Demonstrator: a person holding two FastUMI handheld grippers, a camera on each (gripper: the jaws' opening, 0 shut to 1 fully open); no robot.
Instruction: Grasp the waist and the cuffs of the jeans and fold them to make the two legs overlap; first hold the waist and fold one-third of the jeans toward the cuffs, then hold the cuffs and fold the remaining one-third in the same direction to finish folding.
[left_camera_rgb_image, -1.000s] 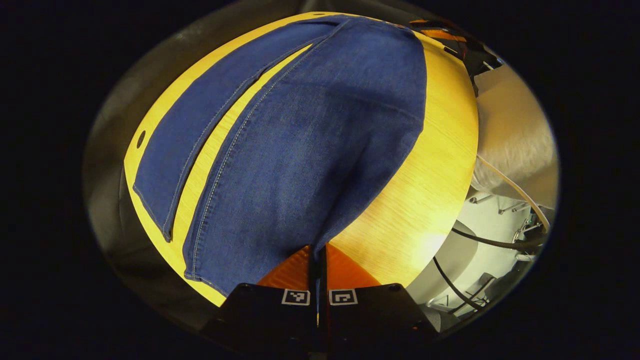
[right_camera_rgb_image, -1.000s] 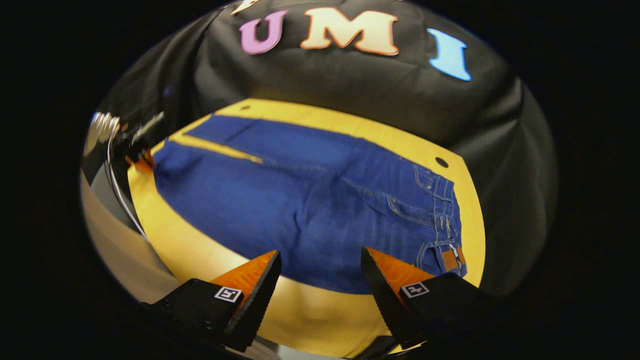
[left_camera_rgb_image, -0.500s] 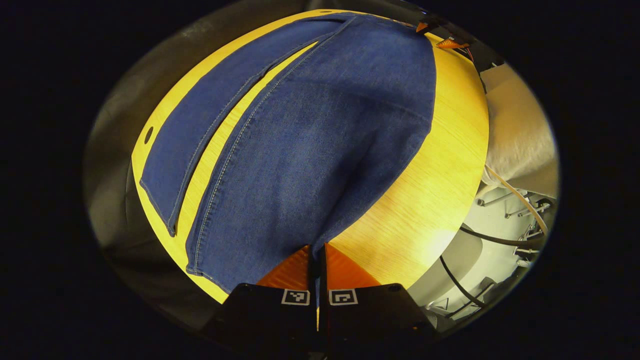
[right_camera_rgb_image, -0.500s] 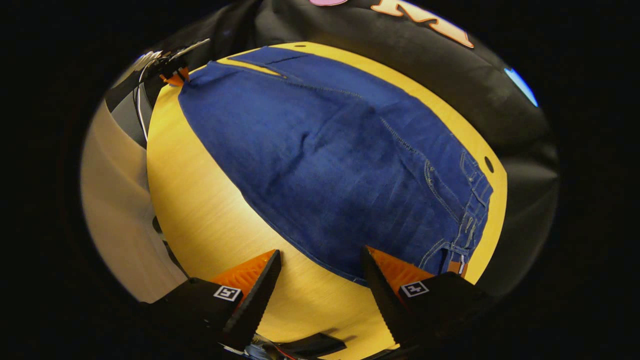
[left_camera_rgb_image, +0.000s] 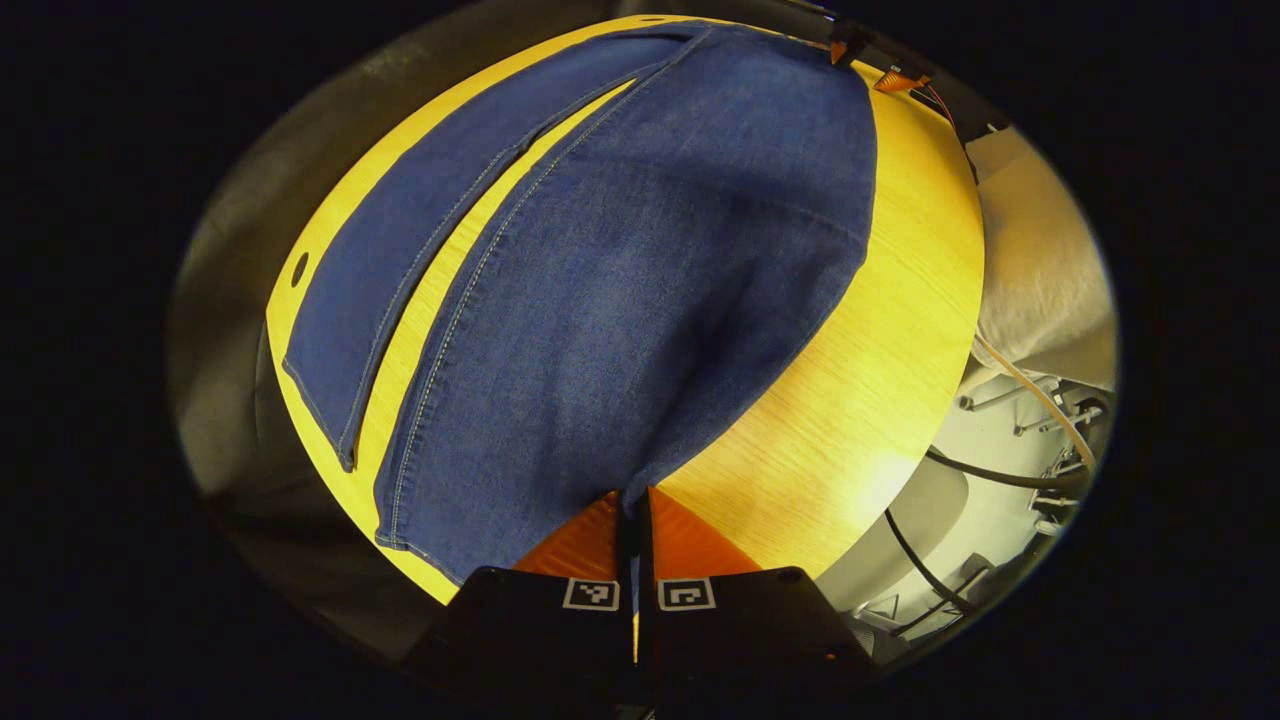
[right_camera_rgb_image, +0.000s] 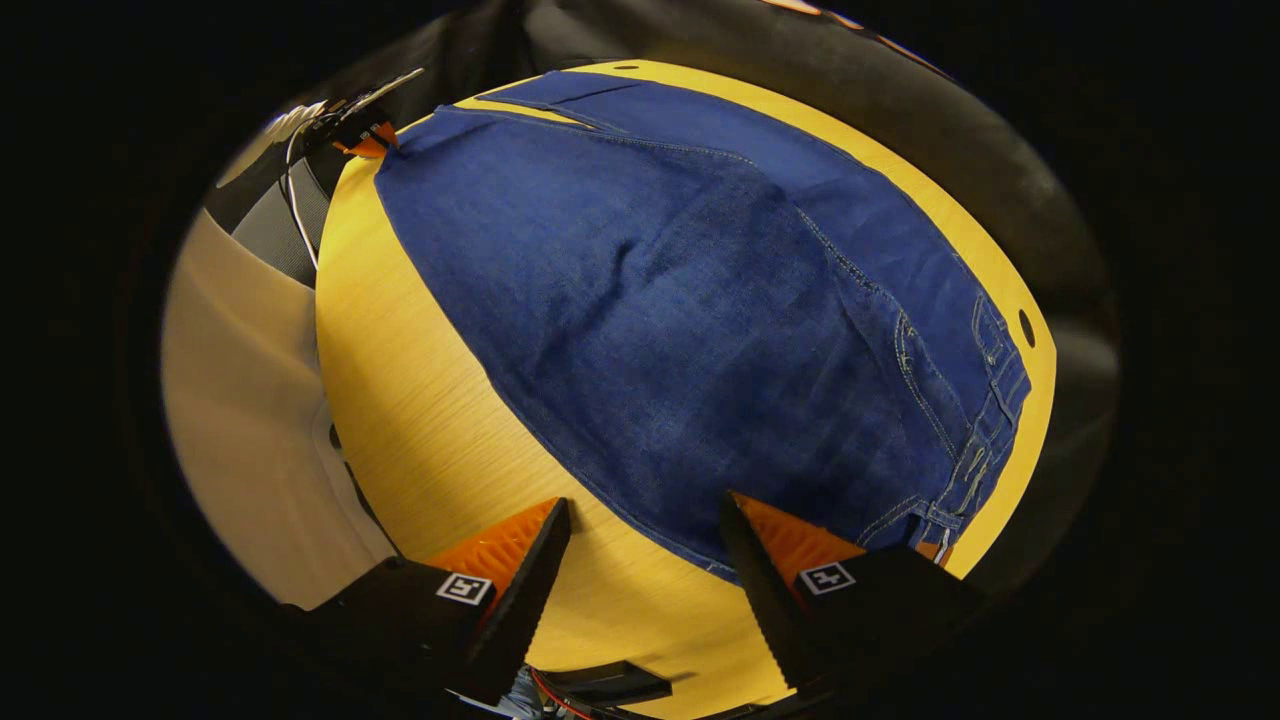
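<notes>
Since a second ago we dropped the right gripper nearer the jeans waist, fingers wide, left gripper pinching a cuff.

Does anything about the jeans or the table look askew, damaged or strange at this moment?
Nothing stands out. The jeans lie flat and unfolded on the table, legs slightly apart. The left gripper is shut on a cuff corner; the right gripper is open near the waist.
</notes>
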